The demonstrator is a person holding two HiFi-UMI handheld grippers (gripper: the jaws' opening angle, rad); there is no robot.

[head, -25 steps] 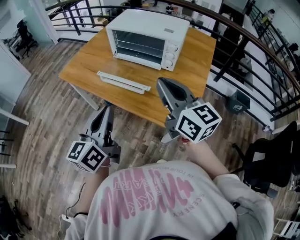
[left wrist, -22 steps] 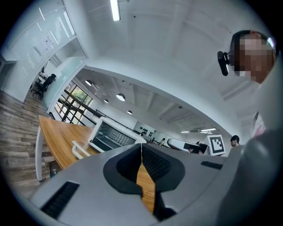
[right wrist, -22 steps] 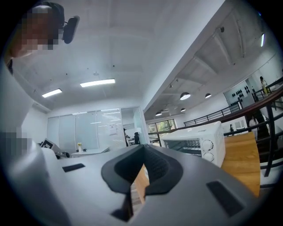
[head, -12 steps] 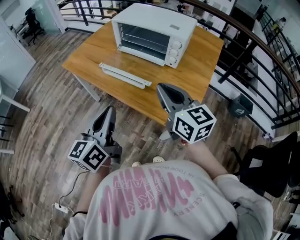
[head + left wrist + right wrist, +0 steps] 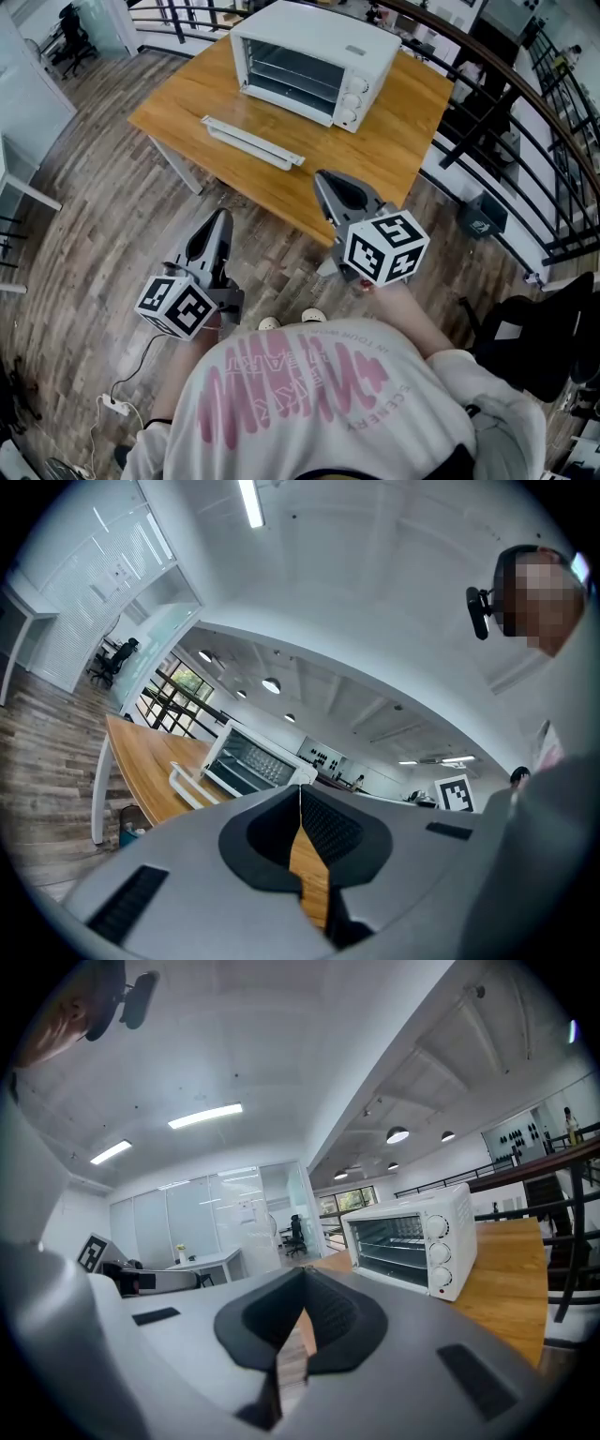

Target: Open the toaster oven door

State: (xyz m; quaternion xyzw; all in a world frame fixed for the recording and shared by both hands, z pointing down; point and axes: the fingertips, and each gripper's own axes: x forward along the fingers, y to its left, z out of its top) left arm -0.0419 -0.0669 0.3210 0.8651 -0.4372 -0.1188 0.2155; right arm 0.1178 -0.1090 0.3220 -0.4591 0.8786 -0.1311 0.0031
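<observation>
A white toaster oven (image 5: 314, 58) stands on the wooden table (image 5: 394, 150), its racks showing through the front. A long white bar (image 5: 251, 142) lies flat on the table before it; it looks like the lowered door's edge. My right gripper (image 5: 324, 176) is shut and empty, held over the table's near edge and pointing at the oven (image 5: 412, 1237). My left gripper (image 5: 218, 218) hangs lower over the floor, short of the table, also shut with nothing in it. In the left gripper view the oven (image 5: 253, 761) and bar (image 5: 187, 782) lie ahead beyond the shut gripper (image 5: 300, 791).
A black railing (image 5: 487, 103) curves behind and right of the table. A black office chair (image 5: 530, 328) stands at the right. A cable and power strip (image 5: 112, 405) lie on the plank floor at lower left. The person's shoes (image 5: 291, 322) are near the table's front.
The head view has shifted, so table and oven sit a little more to the right in the frame. Both grippers stay shut and in nearly the same place.
</observation>
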